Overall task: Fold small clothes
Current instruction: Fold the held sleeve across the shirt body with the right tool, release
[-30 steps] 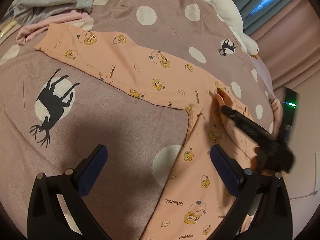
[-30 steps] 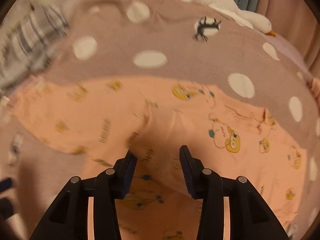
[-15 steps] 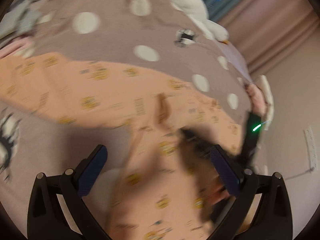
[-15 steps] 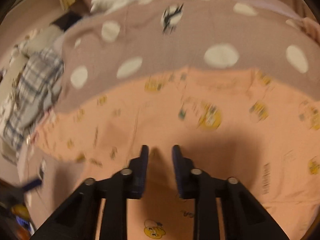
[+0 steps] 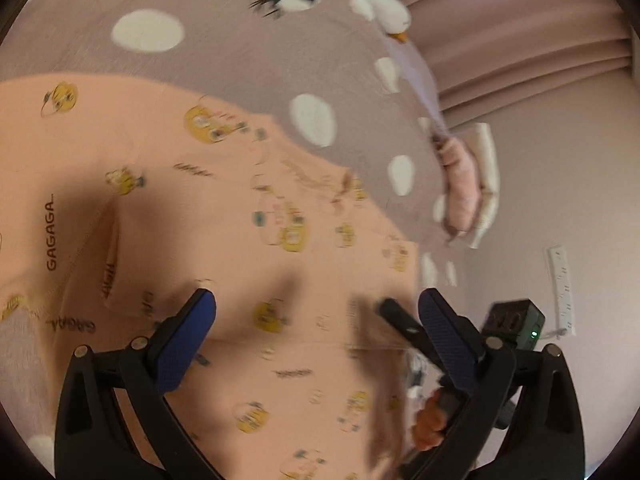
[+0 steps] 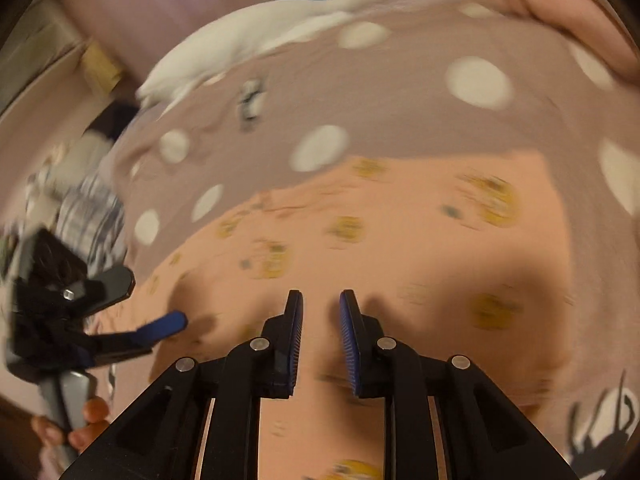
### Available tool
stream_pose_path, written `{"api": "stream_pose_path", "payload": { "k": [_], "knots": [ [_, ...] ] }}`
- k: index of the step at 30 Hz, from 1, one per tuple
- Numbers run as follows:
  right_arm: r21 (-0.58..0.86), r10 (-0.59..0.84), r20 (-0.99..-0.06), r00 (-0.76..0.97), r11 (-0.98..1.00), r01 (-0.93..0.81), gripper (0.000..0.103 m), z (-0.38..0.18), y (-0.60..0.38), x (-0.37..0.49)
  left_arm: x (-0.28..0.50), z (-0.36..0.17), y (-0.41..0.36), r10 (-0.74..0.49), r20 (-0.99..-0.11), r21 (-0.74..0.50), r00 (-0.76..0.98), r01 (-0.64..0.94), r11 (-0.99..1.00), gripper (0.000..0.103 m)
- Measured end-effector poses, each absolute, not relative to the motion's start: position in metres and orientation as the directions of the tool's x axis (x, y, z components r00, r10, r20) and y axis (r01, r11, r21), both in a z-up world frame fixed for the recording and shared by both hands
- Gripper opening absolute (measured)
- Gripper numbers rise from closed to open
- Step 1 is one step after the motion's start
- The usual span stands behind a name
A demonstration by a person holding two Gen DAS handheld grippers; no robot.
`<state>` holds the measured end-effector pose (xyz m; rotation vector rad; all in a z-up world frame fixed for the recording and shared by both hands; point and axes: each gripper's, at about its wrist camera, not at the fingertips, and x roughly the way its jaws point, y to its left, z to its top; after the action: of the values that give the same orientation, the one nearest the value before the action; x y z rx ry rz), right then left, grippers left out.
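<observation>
Peach cotton, printed with small yellow figures: the garment (image 5: pixel 248 240) lies spread flat on the dotted bedspread (image 5: pixel 240 40), its far end reaching toward the bed's right edge. My left tongs (image 5: pixel 316 316) stand wide open above the cloth, nothing between the pads. My right tongs (image 6: pixel 320 316) are narrowed to a slim gap with no fabric in it; I hold nothing. Both views are blurred. Risk: a grab now may pinch only the top layer, or catch the bedspread with it, and the fold would drag crooked. A white plush goose (image 6: pixel 256 36) lies along the far edge.
</observation>
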<state>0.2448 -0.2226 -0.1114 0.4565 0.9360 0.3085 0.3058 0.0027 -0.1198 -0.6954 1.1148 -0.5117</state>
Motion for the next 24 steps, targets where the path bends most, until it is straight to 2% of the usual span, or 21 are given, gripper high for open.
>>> {"api": "stream_pose_path", "payload": {
  "k": [2,3,5,7,8,9,13,15,17,24],
  "knots": [
    [0.487,0.412,-0.73,0.545,0.873,-0.008,0.022,-0.121,-0.237,0.244,0.308,-0.132,0.008,-0.642,-0.677,-0.687,0.36,0.002,0.726,0.096],
    [0.48,0.4,-0.737,0.544,0.877,0.004,0.022,-0.125,-0.243,0.241,0.308,-0.136,0.011,-0.64,-0.68,-0.686,0.357,-0.001,0.728,0.089],
    [0.474,0.385,-0.734,0.559,0.88,0.016,0.022,-0.124,-0.258,0.23,0.306,-0.138,0.02,-0.651,-0.661,-0.705,0.373,-0.01,0.709,0.084],
    [0.45,0.346,-0.741,0.576,0.892,0.044,0.022,-0.123,-0.269,0.224,0.302,-0.135,0.031,-0.646,-0.656,-0.707,0.389,-0.018,0.707,0.085],
    [0.442,0.33,-0.745,0.58,0.895,0.059,0.013,-0.124,-0.277,0.222,0.3,-0.132,0.036,-0.627,-0.669,-0.692,0.4,-0.025,0.722,0.085],
    [0.442,0.321,-0.747,0.582,0.894,0.074,0.011,-0.124,-0.282,0.221,0.298,-0.13,0.041,-0.622,-0.672,-0.688,0.402,-0.026,0.726,0.086],
    [0.438,0.289,-0.731,0.618,0.893,0.101,0.011,-0.11,-0.294,0.206,0.272,-0.116,0.076,-0.584,-0.677,-0.666,0.448,-0.034,0.745,0.094],
    [0.438,0.289,-0.712,0.64,0.895,0.083,0.018,-0.1,-0.292,0.198,0.252,-0.11,0.105,-0.552,-0.672,-0.659,0.494,-0.059,0.75,0.097],
    [0.455,0.307,-0.691,0.655,0.888,0.063,0.034,-0.09,-0.29,0.19,0.235,-0.109,0.137,-0.524,-0.665,-0.666,0.532,-0.103,0.739,0.098],
    [0.497,0.373,-0.629,0.682,0.868,-0.016,0.038,-0.069,-0.269,0.168,0.173,-0.125,0.267,-0.386,-0.616,-0.735,0.687,-0.325,0.595,0.098]
  ]
}}
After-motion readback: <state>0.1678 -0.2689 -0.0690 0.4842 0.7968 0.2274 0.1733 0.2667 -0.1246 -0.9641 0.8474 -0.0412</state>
